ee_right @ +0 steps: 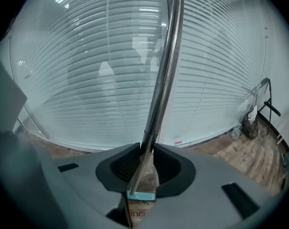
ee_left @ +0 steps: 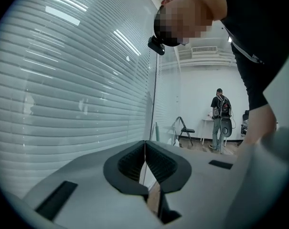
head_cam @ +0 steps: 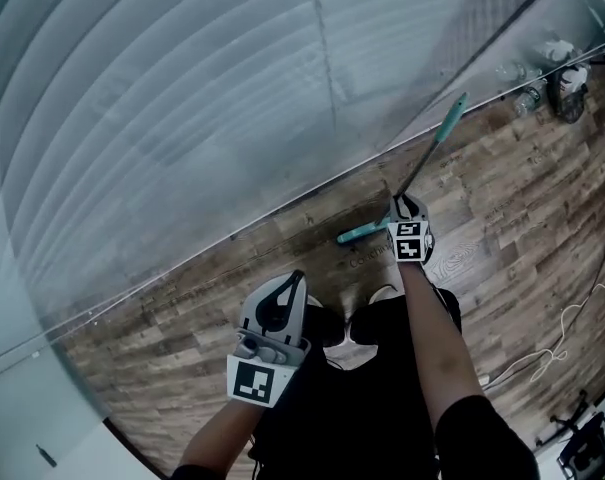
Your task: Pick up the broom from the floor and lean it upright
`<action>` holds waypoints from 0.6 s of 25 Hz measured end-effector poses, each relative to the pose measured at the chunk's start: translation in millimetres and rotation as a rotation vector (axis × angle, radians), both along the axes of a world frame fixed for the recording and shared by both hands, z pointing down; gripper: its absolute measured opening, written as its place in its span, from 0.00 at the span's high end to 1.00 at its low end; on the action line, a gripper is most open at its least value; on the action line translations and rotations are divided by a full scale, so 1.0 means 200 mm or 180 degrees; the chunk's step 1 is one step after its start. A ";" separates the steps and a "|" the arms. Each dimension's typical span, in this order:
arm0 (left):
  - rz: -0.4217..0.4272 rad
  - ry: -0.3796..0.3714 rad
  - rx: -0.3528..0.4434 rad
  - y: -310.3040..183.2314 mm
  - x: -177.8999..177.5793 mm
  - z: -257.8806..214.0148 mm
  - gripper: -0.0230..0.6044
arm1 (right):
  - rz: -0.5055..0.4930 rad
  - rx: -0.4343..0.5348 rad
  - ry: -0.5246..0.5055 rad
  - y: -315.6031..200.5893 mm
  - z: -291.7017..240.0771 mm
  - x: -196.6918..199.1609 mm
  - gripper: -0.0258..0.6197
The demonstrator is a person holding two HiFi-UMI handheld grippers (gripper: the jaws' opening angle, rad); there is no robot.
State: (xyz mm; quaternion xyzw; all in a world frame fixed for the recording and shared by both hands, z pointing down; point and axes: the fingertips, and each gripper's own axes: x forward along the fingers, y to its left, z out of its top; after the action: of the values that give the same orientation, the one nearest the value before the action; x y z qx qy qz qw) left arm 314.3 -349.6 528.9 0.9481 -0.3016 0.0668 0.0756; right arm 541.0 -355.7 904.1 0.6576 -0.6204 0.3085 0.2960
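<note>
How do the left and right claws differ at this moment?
The left claw is shut with nothing between its jaws; the right claw is clamped on the broom pole. The left claw sits close to the person, while the right claw reaches farther forward. Both face the blinds.

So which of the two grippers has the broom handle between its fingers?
The right gripper: its fingers clamp the silver metal broom handle. The left gripper is shut on nothing.
</note>
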 end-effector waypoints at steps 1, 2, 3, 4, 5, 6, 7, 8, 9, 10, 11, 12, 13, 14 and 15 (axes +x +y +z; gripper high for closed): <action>-0.0023 0.0000 -0.0017 -0.01 0.00 0.02 0.93 | -0.0048 0.0034 0.0023 -0.03 -0.01 -0.01 0.83; -0.0051 0.0005 -0.0051 -0.01 -0.01 0.03 0.93 | -0.0081 0.0062 0.0041 -0.05 -0.02 -0.03 0.83; -0.0077 0.0013 -0.0090 -0.01 -0.01 0.04 0.93 | -0.0105 0.0081 0.0056 -0.06 -0.02 -0.04 0.83; -0.0094 0.0021 -0.0120 0.00 -0.01 0.05 0.93 | -0.0125 0.0093 0.0068 -0.07 -0.03 -0.06 0.83; -0.0097 0.0026 -0.0133 0.01 -0.01 0.04 0.93 | -0.0139 0.0101 0.0071 -0.07 -0.03 -0.07 0.83; -0.0089 0.0025 -0.0134 0.02 -0.01 0.03 0.93 | -0.0150 0.0102 0.0061 -0.07 -0.03 -0.08 0.83; -0.0077 0.0019 -0.0136 0.04 0.00 0.03 0.93 | -0.0165 0.0100 0.0043 -0.07 -0.03 -0.10 0.83; -0.0067 0.0012 -0.0148 0.06 0.00 0.02 0.93 | -0.0188 0.0098 0.0026 -0.06 -0.03 -0.11 0.83; -0.0058 -0.0001 -0.0165 0.08 -0.01 0.02 0.93 | -0.0213 0.0096 0.0013 -0.06 -0.02 -0.12 0.83; -0.0049 -0.0021 -0.0181 0.09 -0.02 0.03 0.93 | -0.0239 0.0097 0.0015 -0.06 -0.01 -0.13 0.83; -0.0044 -0.0047 -0.0194 0.09 -0.04 0.04 0.93 | -0.0259 0.0099 0.0027 -0.07 -0.01 -0.14 0.83; -0.0041 -0.0072 -0.0198 0.09 -0.06 0.05 0.93 | -0.0266 0.0099 0.0033 -0.07 0.00 -0.14 0.83; -0.0039 -0.0088 -0.0195 0.09 -0.07 0.06 0.93 | -0.0264 0.0096 0.0029 -0.08 0.01 -0.14 0.83; -0.0040 -0.0096 -0.0186 0.08 -0.09 0.07 0.93 | -0.0268 0.0095 0.0027 -0.09 0.02 -0.14 0.83; -0.0047 -0.0099 -0.0177 0.07 -0.10 0.08 0.93 | -0.0285 0.0100 0.0037 -0.10 0.02 -0.14 0.83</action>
State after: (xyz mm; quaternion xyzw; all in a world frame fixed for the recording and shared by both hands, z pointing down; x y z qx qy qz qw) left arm 294.2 -334.9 544.9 0.9422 -0.3078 0.0893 0.0977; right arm 513.6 -376.3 908.0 0.6354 -0.6522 0.2813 0.3028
